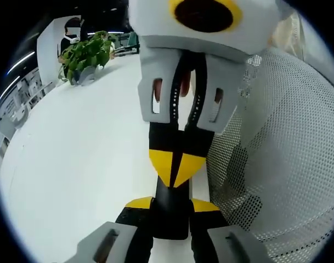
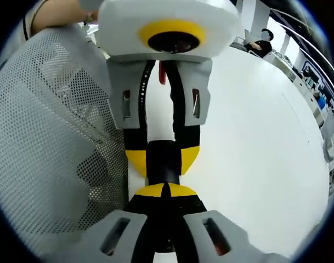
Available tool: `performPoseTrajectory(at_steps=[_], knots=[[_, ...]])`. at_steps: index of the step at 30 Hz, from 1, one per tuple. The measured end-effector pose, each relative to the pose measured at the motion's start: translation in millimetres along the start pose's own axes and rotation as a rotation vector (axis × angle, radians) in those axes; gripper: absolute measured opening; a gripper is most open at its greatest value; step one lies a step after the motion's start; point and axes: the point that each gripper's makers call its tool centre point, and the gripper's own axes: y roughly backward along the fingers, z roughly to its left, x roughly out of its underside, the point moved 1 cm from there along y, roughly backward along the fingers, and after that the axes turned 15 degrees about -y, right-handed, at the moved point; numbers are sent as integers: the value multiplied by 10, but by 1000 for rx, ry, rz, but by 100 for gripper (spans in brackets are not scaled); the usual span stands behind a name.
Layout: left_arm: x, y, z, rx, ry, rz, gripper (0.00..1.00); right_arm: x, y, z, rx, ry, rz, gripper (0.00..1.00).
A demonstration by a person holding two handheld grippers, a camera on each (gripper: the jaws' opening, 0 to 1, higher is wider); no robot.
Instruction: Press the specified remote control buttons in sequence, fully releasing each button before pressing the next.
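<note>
While no button face can be read in either view, you can log this moment as a press in progress, count unknown.

Item, remote control [image 1: 169, 219]: a narrow black body, seen nearly end-on. It sits between the two grippers above the white table [image 1: 73, 164]. Its keys are hidden from you.

Item, left gripper [image 1: 171, 207]: your jaws are parted just to the width of the remote. The yellow pads bear on its two sides, so this hand appears to be the holder.

Item, right gripper [image 2: 167, 192]: the jaws are closed tip to tip with nothing between them. The joined yellow point rests against the remote's near end. In the left gripper view the same point comes down from above onto the black body.

Item, surroundings: a white mesh panel [image 2: 51, 137] stands just beside the grippers. A potted plant [image 1: 87, 55] is well apart at the far edge of the table.

Status, judged: one press seems to be under way. You cannot confirm which step of the sequence it is, nor whether any earlier button is done. The full release, any further buttons and the final state are all left to do. The remote is within frame for both cameras.
</note>
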Motion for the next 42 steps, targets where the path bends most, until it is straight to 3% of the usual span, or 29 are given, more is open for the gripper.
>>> performPoseTrajectory(at_steps=[11,18,21,24,29,32,40,42], knots=[[4,-3,2,-4,2,-7,24,-7,5,15,-38,49,98,0],[7,-4,5,-5,3,-12,24,6,23,12,-70,86,78,0],[7,-4,7,-4,2,-11,24,2,16,22,-78,139,71,0],[4,-7,7,1,-3,6,24,-1,3,32,-87,267,71,0],[9,-5,8,0,2,3,24,1,-10,31,-104,319,88,0],[11,-5,8,0,5,-1,24,-5,-18,38,-100,407,117,0],[11,-2,7,0,14,-7,24,-5,-17,55,-100,483,137,0],[10,-1,6,0,15,-8,24,-7,-11,67,-97,543,153,0]])
